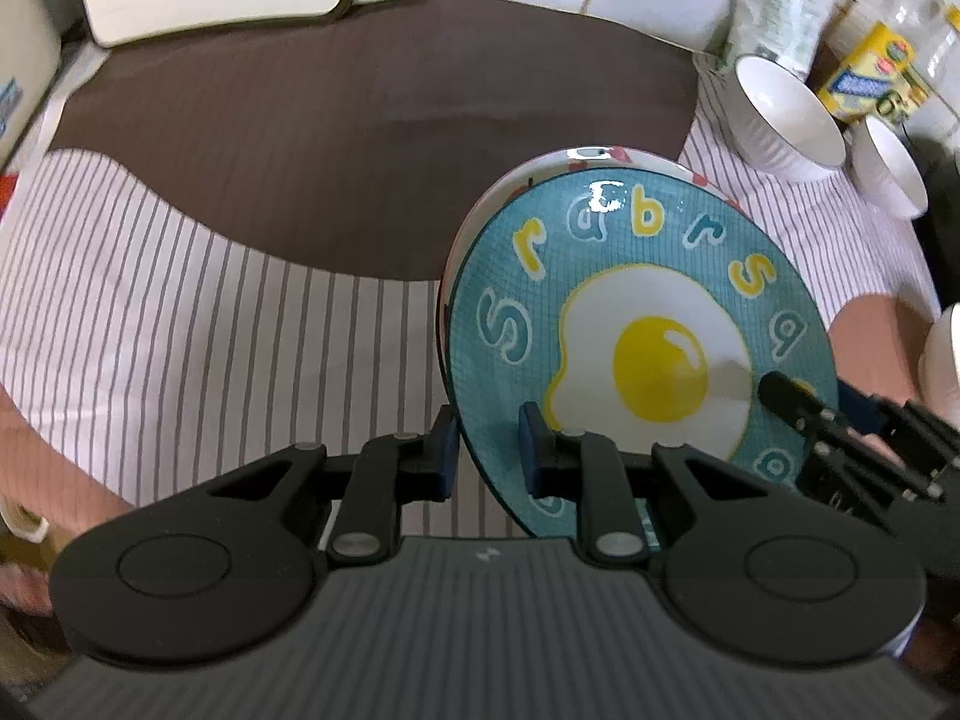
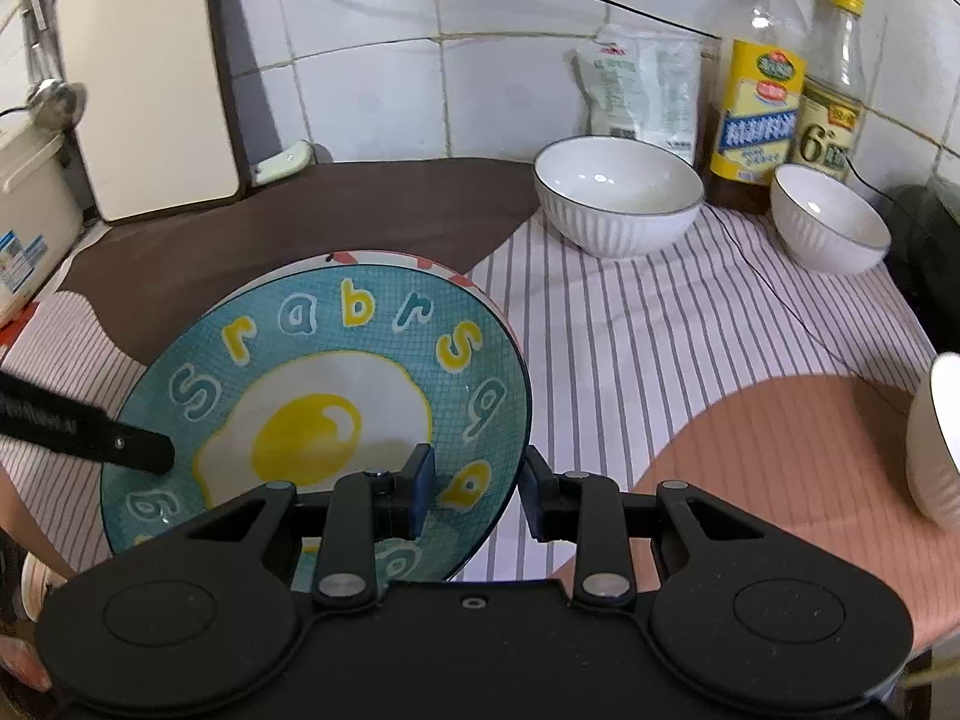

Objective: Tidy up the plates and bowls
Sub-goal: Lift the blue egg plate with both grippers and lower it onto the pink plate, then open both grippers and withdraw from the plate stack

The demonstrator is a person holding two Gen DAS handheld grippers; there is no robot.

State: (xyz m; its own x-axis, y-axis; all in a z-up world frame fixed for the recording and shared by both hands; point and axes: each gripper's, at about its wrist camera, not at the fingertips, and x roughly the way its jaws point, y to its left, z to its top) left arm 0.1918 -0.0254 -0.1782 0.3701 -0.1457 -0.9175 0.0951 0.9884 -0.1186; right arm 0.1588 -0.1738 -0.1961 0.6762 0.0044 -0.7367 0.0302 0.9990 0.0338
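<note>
A teal plate (image 1: pixel 648 276) with a fried-egg picture and letters is held tilted above the table, stacked on a white plate with red marks (image 1: pixel 576 157). My left gripper (image 1: pixel 487 456) straddles the stack's left rim. My right gripper (image 2: pixel 477 495) straddles its right rim (image 2: pixel 510 372) and also shows in the left wrist view (image 1: pixel 798 402). Each has one finger on the teal face and one behind the stack. Two white ribbed bowls (image 2: pixel 618 195) (image 2: pixel 828 222) stand at the back right. A third white bowl (image 2: pixel 936 444) sits at the right edge.
The table has a striped cloth (image 2: pixel 648 324) with brown (image 1: pixel 360 138) and pink (image 2: pixel 780 450) patches. Two bottles (image 2: pixel 759 72) and a white pouch (image 2: pixel 648 90) stand by the tiled wall. A white appliance (image 2: pixel 156 78) stands at the back left.
</note>
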